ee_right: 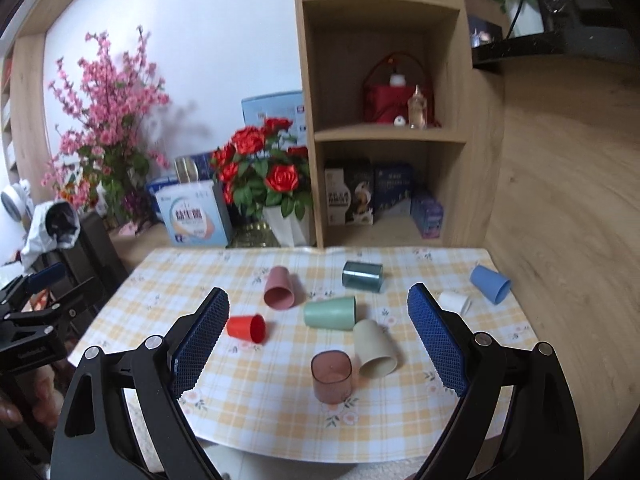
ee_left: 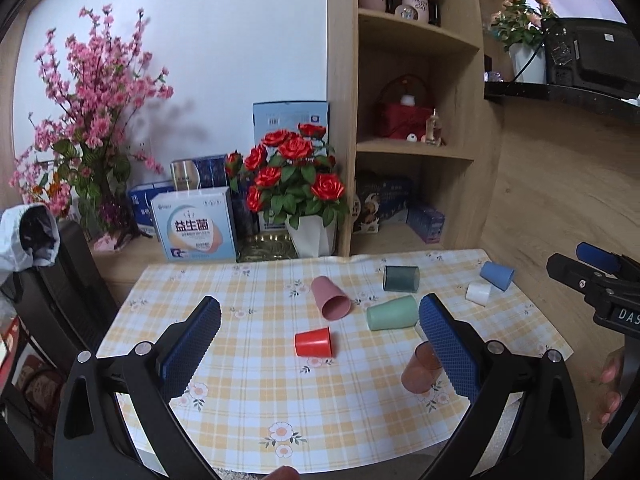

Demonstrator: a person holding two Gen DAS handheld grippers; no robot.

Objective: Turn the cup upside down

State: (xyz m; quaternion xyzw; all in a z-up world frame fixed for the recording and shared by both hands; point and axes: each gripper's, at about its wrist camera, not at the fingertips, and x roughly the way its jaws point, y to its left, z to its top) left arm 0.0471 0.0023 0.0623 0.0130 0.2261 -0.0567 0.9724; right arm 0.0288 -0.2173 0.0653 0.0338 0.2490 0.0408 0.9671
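Observation:
Several plastic cups are on the checked tablecloth [ee_right: 256, 408]. A translucent brown cup [ee_right: 332, 377] stands upright, mouth up, near the front; it also shows in the left wrist view [ee_left: 420, 368], partly behind a finger. On their sides lie a red cup [ee_right: 246, 328], pink cup [ee_right: 279, 287], mint green cup [ee_right: 330, 312], beige cup [ee_right: 376, 350], dark teal cup [ee_right: 362, 277], white cup [ee_right: 454, 302] and blue cup [ee_right: 490, 284]. My right gripper [ee_right: 318, 340] is open above the table, the brown cup just ahead between its fingers. My left gripper [ee_left: 320, 344] is open and empty over the red cup [ee_left: 314, 342].
Red roses in a white pot [ee_left: 312, 236], boxes [ee_left: 196, 224] and a pink blossom vase [ee_left: 90, 136] stand behind the table. A wooden shelf unit [ee_left: 416, 152] rises at the back right. A wood wall [ee_right: 568, 240] borders the table's right side.

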